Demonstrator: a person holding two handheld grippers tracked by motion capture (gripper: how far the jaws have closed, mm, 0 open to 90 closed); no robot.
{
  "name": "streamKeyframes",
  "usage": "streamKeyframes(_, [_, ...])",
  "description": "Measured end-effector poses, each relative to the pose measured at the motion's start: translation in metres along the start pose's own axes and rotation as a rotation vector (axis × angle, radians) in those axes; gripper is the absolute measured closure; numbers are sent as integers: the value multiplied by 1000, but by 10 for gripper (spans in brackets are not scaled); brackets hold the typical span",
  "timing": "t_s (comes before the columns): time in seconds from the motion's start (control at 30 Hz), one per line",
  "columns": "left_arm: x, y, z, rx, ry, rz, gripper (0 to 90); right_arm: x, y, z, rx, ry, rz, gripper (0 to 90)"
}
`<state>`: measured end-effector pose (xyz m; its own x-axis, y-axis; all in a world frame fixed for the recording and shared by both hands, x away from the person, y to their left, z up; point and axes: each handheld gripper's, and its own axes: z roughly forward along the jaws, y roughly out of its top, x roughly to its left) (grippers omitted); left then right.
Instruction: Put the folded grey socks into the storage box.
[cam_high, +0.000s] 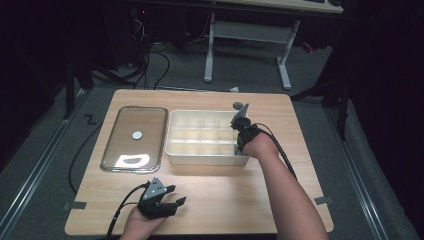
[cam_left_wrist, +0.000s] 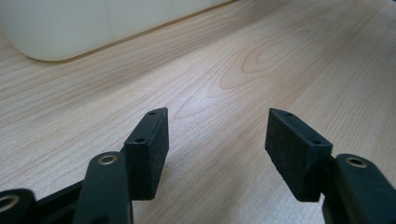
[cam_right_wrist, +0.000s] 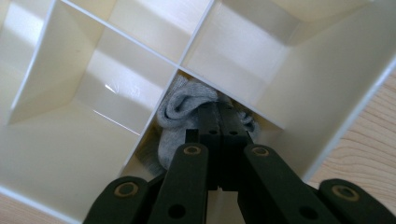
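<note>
Right tongs (cam_right_wrist: 218, 122) were pressed together, pinching a grey sock (cam_right_wrist: 180, 109) and pushing it down into a cell of the cream divider box (cam_high: 172, 131). In the high view that cell sat at the box's right end, front row, near the corner closest to the person's right arm. The sock lay bunched in the cell, partly against the divider wall; I couldn't tell whether it reached the cell floor. Left tongs (cam_left_wrist: 217, 140) were spread with nothing between them, parked low over the bare bench (cam_high: 225, 200) in front of the box, well apart from it. The clear lid (cam_high: 134, 138) lay flat on the bench just left of the box. My read of the step: seating the sock. To do it well, the push wanted to stay straight down the middle of the cell so fabric didn't snag on the dividers or spill into the neighbouring cell; release only once the bundle sat below the divider tops, then lift straight out so the pads didn't drag it back up. The box looked light, so the left tongs could brace its front wall if it slid.
</note>
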<state>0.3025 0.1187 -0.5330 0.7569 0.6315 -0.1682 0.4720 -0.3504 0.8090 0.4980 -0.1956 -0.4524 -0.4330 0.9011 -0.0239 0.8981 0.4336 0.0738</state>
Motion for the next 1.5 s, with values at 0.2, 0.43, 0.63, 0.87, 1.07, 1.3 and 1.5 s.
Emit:
streamKeyframes(0.2, [0,0,0,0,-2,0,403,-2,-2,-9,-26,20,9,900])
streamKeyframes(0.43, [0,0,0,0,-2,1,403,-2,-6,-20,-62,33,18,900])
streamKeyframes(0.63, [0,0,0,5,-3,2,403,-7,-10,-29,-103,43,21,864])
streamKeyframes(0.87, [0,0,1,5,-4,1,402,-8,-15,-38,-151,50,24,797])
streamKeyframes(1.07, [0,0,1,8,-4,4,402,-5,-19,-43,-201,49,8,720])
streamKeyframes(1.3, [0,0,1,10,-3,6,401,-3,-27,-46,-254,40,13,627])
streamKeyframes(1.5, [0,0,1,7,-4,5,400,-3,-39,-51,-323,29,0,585])
